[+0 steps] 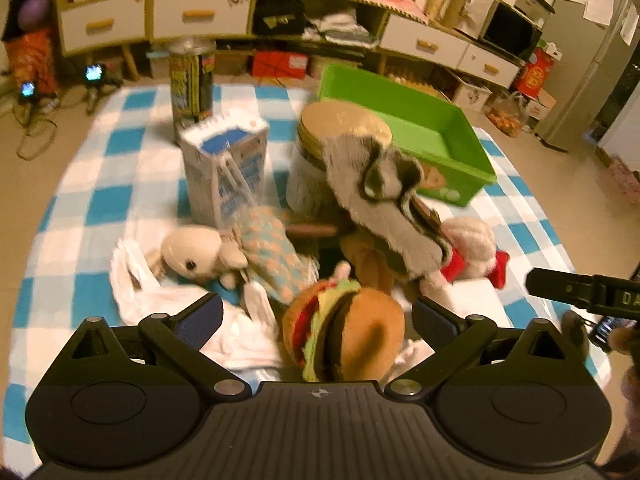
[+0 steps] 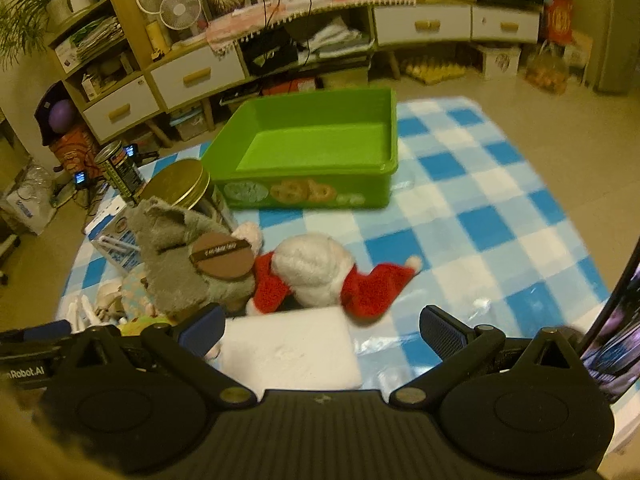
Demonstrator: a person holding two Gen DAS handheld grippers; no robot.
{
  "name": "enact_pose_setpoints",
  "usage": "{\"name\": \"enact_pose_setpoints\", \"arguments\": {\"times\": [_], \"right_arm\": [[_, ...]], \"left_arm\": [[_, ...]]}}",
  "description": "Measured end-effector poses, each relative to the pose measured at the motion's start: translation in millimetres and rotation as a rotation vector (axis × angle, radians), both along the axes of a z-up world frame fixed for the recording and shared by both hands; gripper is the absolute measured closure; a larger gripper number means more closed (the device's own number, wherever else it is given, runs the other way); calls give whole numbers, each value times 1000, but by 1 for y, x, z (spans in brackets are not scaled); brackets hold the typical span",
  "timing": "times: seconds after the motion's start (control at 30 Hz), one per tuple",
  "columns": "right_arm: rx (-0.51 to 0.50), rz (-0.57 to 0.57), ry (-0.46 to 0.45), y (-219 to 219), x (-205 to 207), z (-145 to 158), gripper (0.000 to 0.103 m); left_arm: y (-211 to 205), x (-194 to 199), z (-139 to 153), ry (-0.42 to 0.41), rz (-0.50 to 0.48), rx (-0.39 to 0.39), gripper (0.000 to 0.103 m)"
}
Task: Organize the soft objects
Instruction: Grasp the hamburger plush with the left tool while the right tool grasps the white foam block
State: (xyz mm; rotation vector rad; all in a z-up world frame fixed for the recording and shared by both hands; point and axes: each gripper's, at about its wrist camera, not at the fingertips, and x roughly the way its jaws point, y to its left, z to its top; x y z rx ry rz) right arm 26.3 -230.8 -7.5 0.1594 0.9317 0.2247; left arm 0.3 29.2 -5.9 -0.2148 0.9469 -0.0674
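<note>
My left gripper (image 1: 316, 314) is open, its fingers either side of a plush hamburger (image 1: 344, 332) lying on the checked cloth. Beyond it lie a cream plush in a patterned dress (image 1: 224, 258), a grey plush (image 1: 384, 200) and a white plush in red clothes (image 1: 472, 248). My right gripper (image 2: 320, 326) is open above a white foam block (image 2: 292, 348), empty. In the right wrist view the red-and-white plush (image 2: 320, 272) and grey plush (image 2: 184, 256) lie just ahead. The empty green bin (image 2: 312, 152) stands behind them; it also shows in the left wrist view (image 1: 420, 128).
A milk carton (image 1: 228, 168), a gold-lidded jar (image 1: 340, 140) and a tall can (image 1: 192, 80) stand among the plush toys. White cloth (image 1: 140, 284) lies left of the hamburger. The blue-white checked cloth (image 2: 480, 220) spreads right of the bin. Cabinets line the back.
</note>
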Motion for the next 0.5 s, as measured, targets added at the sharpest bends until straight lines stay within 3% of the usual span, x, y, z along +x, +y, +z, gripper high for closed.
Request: {"name": "enact_pose_setpoints", "arguments": {"times": [0.23,0.5], "right_arm": [[69,29,121,5,7,-26,42],[132,25,181,8,13,-42,42]], "left_arm": [[3,0,-20,55,-41,-65,17],[0,3,-30,68,-72,-111,28]]}}
